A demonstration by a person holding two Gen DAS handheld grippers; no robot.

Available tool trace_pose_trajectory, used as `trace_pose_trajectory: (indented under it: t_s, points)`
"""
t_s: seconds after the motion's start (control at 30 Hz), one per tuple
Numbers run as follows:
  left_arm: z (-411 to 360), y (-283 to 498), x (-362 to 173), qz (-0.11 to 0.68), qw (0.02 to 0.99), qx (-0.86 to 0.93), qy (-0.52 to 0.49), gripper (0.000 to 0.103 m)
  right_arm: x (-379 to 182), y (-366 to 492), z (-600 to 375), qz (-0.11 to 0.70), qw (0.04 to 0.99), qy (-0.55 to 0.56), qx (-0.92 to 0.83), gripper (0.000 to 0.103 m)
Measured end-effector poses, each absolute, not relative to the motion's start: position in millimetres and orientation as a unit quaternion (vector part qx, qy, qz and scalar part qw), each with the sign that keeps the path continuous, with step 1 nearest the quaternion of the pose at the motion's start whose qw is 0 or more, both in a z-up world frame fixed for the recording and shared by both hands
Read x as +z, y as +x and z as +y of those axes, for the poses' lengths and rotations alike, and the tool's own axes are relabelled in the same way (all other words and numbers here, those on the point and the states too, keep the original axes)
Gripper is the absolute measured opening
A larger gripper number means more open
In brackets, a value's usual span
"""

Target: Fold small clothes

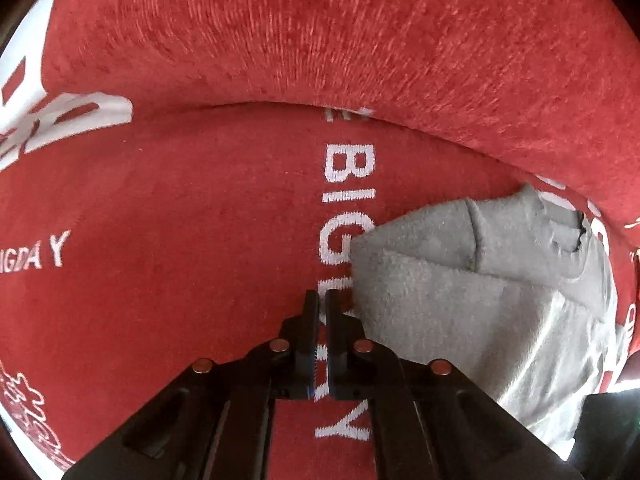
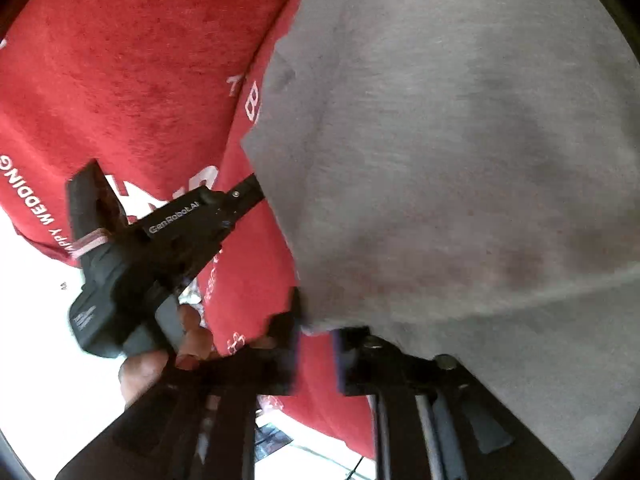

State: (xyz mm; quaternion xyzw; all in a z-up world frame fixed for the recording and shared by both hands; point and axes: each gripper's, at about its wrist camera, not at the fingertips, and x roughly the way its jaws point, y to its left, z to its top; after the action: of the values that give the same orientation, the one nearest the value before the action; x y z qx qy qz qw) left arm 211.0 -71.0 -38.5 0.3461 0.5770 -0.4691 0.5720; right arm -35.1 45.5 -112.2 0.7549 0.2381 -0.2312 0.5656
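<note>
On the left, the left gripper point(image 1: 321, 300) hovered low over the red cloth point(image 1: 180, 220), a plush covering printed with white lettering that carried everything in sight. Its fingers point(image 1: 310, 320) were pressed almost together with only a sliver of cloth showing between them, and they pinched nothing. The tips sat just beside the near left edge of the grey garment point(image 1: 460, 300), apart from it or barely brushing it; which of the two could not be told. That placement read as a readiness to catch the garment's edge for the next fold, or a release just made.

The grey garment lay toward the right side of the red cloth, partly folded, with one flap doubled over the rest and a seam running across it. Behind it the cloth rose in a thick rolled ridge point(image 1: 360, 40).

Further right, the right gripper point(image 2: 316, 344) was close against the garment point(image 2: 460, 160), which filled most of its view and draped over the right finger. The fingers point(image 2: 286, 344) stood somewhat spread with red cloth visible in the gap; whether any fabric was caught between them could not be told, since the grey hem hid the tips. Such a pose would suit lifting a side to carry it across. The left gripper point(image 2: 240, 196) showed there too, pointing at the garment's edge, held by the person's hand point(image 2: 160, 356).
</note>
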Motion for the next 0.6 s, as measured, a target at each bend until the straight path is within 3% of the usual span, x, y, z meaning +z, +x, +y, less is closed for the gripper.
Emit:
trace_pose_trajectory:
  t_s: [0.03,0.17,0.3,0.4,0.43,0.5,0.6]
  points:
    - [-70,208,-34,0.570,0.576,-0.470,0.351,0.005,-104,-52,48,0.237,0.572,0.746,-0.244,0.063]
    - [-66,198,-10,0.547,0.591,-0.483,0.345,0.005,-79,-166,50,0.239,0.553,0.705,-0.375,0.063]
    - [-62,175,7,0.534,0.592,-0.497,0.343,0.005,-80,-268,52,0.178,0.486,0.720,-0.462,0.063]
    - [-58,155,4,0.529,0.586,-0.496,0.361,0.005,-87,-289,42,0.145,0.472,0.728,-0.476,0.063]
    - [-53,151,-2,0.526,0.587,-0.492,0.369,0.005,-86,-288,35,0.156,0.479,0.717,-0.482,0.059]
    - [-50,146,-14,0.522,0.588,-0.484,0.384,0.005,-80,-278,20,0.192,0.504,0.691,-0.481,0.012]
    - [-47,141,-20,0.516,0.595,-0.473,0.396,0.005,-43,-258,-11,0.234,0.584,0.618,-0.471,0.008]
